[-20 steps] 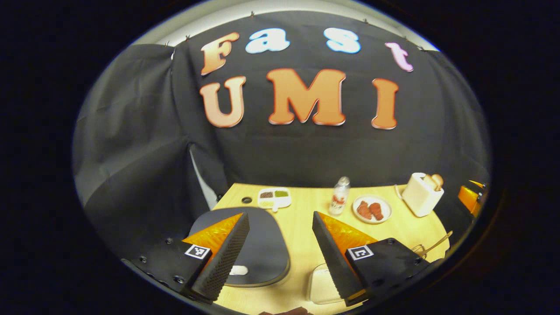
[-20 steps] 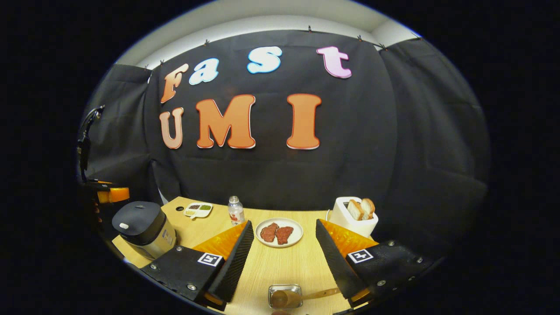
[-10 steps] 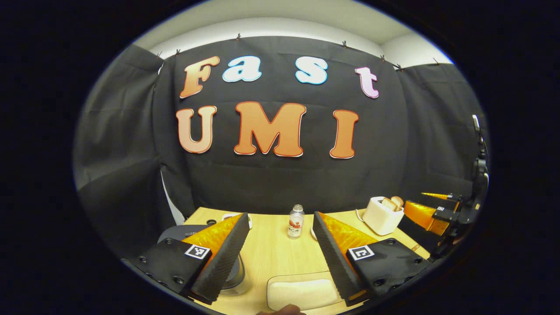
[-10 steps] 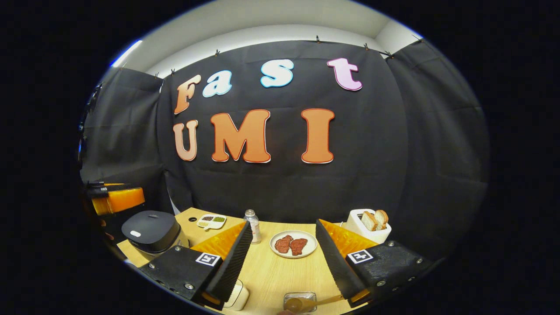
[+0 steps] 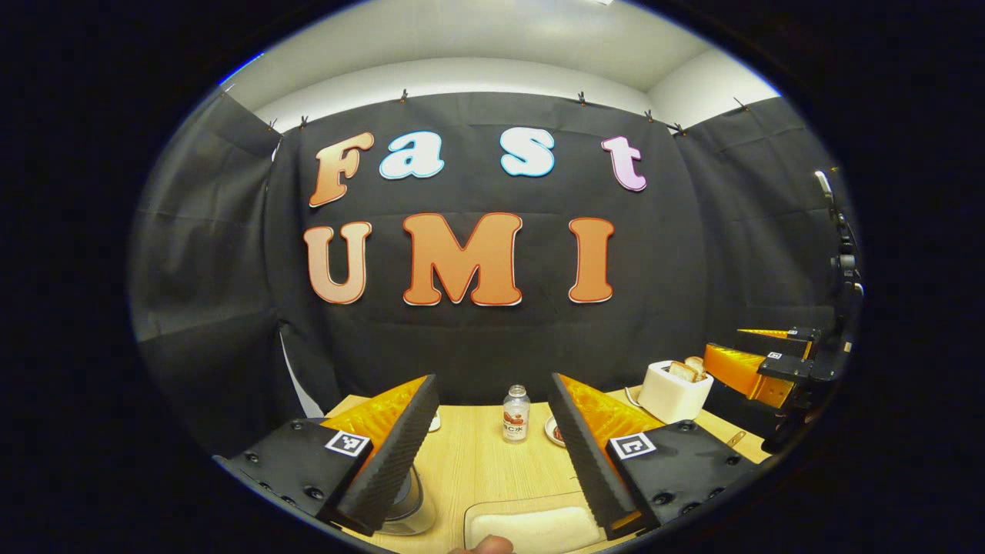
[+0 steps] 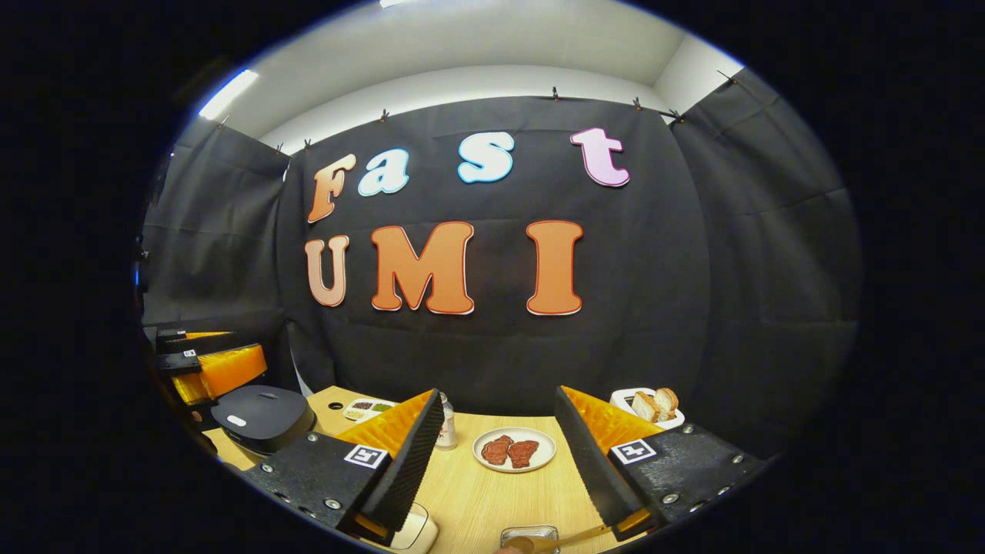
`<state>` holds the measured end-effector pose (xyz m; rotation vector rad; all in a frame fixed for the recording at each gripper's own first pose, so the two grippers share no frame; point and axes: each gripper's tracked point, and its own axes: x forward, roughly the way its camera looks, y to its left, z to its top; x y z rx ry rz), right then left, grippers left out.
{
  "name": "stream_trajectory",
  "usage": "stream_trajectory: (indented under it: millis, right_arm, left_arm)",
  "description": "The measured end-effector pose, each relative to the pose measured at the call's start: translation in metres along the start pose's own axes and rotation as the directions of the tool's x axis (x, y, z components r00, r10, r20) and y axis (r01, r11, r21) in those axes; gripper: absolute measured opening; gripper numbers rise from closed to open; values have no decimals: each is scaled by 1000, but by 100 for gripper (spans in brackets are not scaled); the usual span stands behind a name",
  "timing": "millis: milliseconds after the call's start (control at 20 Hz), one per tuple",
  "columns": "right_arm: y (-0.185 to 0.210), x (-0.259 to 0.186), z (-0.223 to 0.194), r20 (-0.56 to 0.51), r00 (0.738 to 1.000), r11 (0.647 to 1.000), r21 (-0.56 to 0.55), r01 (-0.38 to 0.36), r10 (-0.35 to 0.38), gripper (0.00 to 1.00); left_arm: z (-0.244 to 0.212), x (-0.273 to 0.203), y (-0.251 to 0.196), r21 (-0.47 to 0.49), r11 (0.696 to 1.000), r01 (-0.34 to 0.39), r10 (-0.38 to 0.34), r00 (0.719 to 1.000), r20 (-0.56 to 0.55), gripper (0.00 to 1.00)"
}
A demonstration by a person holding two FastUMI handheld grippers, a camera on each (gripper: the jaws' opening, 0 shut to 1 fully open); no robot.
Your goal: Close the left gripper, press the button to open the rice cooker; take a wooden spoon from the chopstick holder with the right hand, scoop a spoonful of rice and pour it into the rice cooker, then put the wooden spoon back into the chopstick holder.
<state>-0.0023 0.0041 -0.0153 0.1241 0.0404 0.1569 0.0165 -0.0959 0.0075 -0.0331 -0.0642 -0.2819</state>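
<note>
Grippers left [image 5: 492,454] and right [image 6: 496,462] both hover spread and empty above the table [image 6: 492,492], lid of the rice cooker [image 6: 262,412] down, spoon [image 6: 550,540] waiting by its holder [image 6: 529,535].

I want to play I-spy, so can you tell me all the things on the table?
Rice cooker: one, dark lid shut, table's left end.
Bottle: one, clear, back middle.
Plate: one, white, two reddish meat pieces.
Toaster: one, white, bread inside, right.
Divided dish: one, white, back left.
Metal holder: one, near edge, wooden spoon in it.
Table: one, light wood.
Left gripper: open.
Right gripper: open.
</note>
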Motion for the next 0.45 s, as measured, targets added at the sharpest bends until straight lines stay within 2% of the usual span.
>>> stream_trajectory:
  millis: [350, 450]
  right_arm:
    - [7, -7, 25, 89, 996, 1000, 6, -26, 25, 90]
    - [8, -8, 31, 110, 994, 1000, 0, -23, 23, 90]
  left_arm:
    - [8, -4, -1, 48, 999, -8, 6, 1000, 28, 95]
    - [9, -7, 2, 48, 999, -21, 19, 999, 40, 100]
